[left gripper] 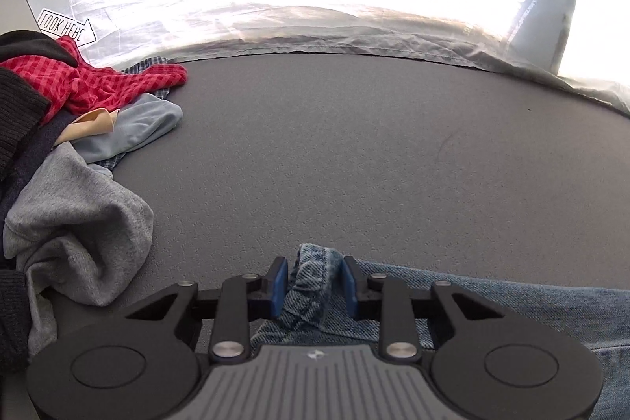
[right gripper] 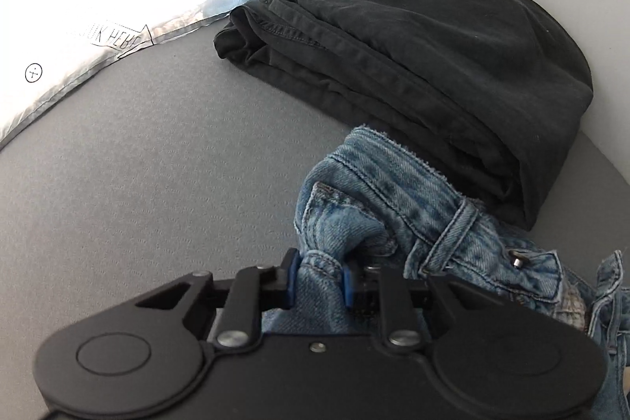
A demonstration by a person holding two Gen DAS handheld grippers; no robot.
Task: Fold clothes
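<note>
Both tongs, left gripper (left gripper: 311, 286) and right gripper (right gripper: 319, 280), pinch bunched blue denim jeans (right gripper: 378, 191) at lower frame, ready for folding.

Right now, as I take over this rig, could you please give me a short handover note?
Left gripper: jaws shut on a bunched hem of the blue jeans.
Right gripper: jaws shut on denim near the waistband of the same jeans.
Jeans lie crumpled on the grey table, not yet spread.
Done: black trousers folded, set by the wall at the right.
Left: fold the jeans, then the unfolded pile to the left (red checked, light blue, grey, dark pieces).
</note>
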